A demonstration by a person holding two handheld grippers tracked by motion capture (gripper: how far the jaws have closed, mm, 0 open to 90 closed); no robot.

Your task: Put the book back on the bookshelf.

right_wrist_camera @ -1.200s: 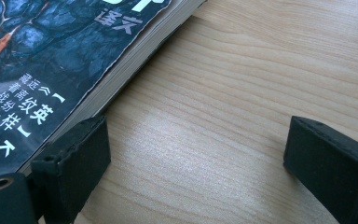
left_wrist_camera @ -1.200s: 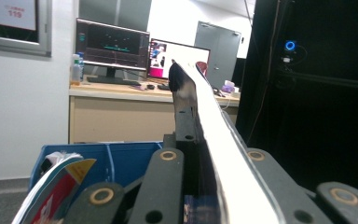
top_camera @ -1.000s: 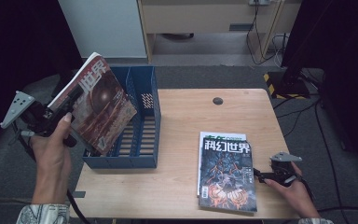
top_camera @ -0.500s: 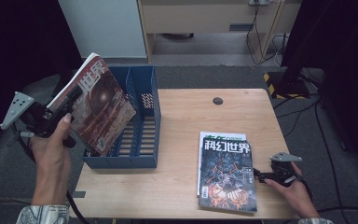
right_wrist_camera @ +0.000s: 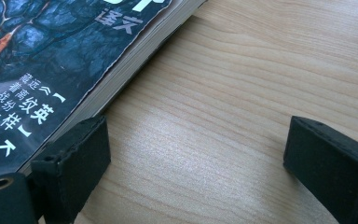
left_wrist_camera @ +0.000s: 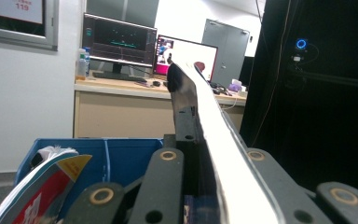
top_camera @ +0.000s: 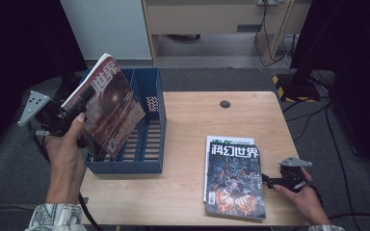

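No change is seen from a second ago. Magazine (top_camera: 107, 108) is kept clamped in the shut left gripper (top_camera: 70, 115), tilted above the blue rack (top_camera: 151, 139), not yet slotted. Right gripper (top_camera: 270, 181) is held open on the table (top_camera: 183, 139) beside the stack (top_camera: 233, 180), nothing gripped.

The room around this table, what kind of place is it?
Probably an office or lab: computer monitors on a long desk, cables on the floor, and a grey door behind.
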